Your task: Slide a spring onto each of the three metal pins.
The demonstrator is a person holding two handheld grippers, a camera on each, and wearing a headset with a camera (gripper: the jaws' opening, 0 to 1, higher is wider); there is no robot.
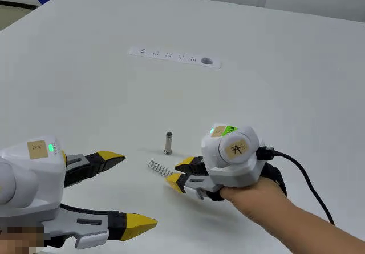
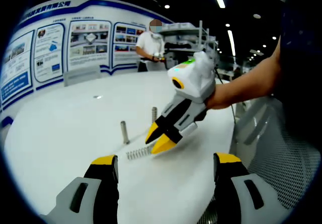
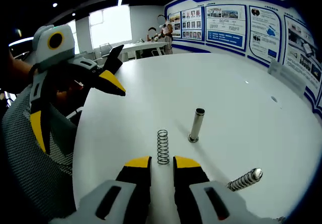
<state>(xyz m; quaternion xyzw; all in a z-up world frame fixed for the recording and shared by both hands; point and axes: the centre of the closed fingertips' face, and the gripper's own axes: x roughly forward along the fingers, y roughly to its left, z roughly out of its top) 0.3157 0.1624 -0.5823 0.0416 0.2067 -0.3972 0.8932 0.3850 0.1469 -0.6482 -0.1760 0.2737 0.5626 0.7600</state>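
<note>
A loose steel spring (image 1: pixel 159 168) lies flat on the white table (image 1: pixel 85 94). Just beyond it a bare metal pin (image 1: pixel 168 142) stands upright. My right gripper (image 1: pixel 179 173) hovers right beside the spring with its yellow tips slightly apart and nothing between them. In the right gripper view the spring (image 3: pixel 162 147) lies just ahead of that gripper (image 3: pixel 162 162), the bare pin (image 3: pixel 196 125) stands behind it, and a second pin wearing a spring (image 3: pixel 245 179) is at the lower right. My left gripper (image 1: pixel 126 190) is held wide open at the lower left, holding nothing.
A white power strip (image 1: pixel 174 56) lies across the far middle of the table. A black cable (image 1: pixel 308 180) trails from the right gripper. In the left gripper view a person (image 2: pixel 151 45) stands beyond the table and a mesh chair (image 2: pixel 271 143) sits at its edge.
</note>
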